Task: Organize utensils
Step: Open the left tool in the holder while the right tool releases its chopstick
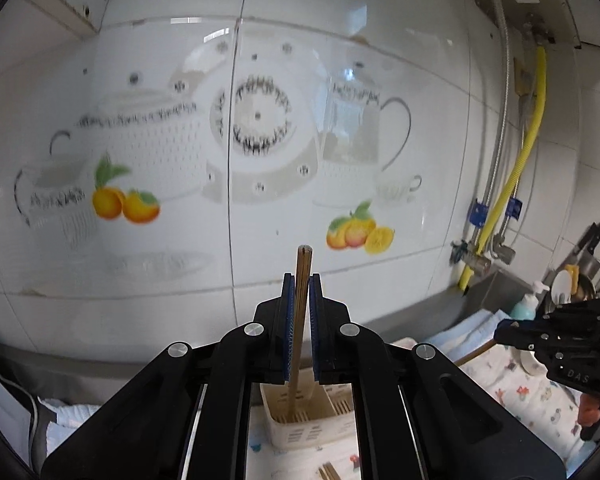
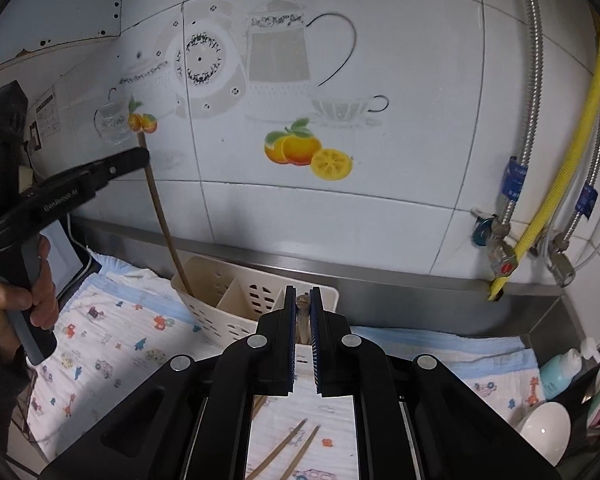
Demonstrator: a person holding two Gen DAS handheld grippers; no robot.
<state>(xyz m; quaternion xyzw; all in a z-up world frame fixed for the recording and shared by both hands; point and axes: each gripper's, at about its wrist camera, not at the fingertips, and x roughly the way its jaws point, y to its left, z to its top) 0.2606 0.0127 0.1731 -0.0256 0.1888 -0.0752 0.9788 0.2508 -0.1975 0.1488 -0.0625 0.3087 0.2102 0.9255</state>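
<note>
The left claw (image 1: 299,280) is clenched on one upright brown chopstick (image 1: 300,320), whose lower end dips into the cream slotted utensil holder (image 1: 300,428) at six o'clock in its view. The right claw (image 2: 302,294) is pinched nearly closed on a second chopstick (image 2: 302,312) above the holder's right side. Two more chopsticks (image 2: 288,452) lie on the patterned cloth (image 2: 112,344) covering the desk.

Above the caddy (image 2: 236,300) I see open room up the wall (image 2: 340,208); pipes (image 2: 540,184) crowd the right of frame, loose chopsticks (image 2: 296,452) lie lower centre.
</note>
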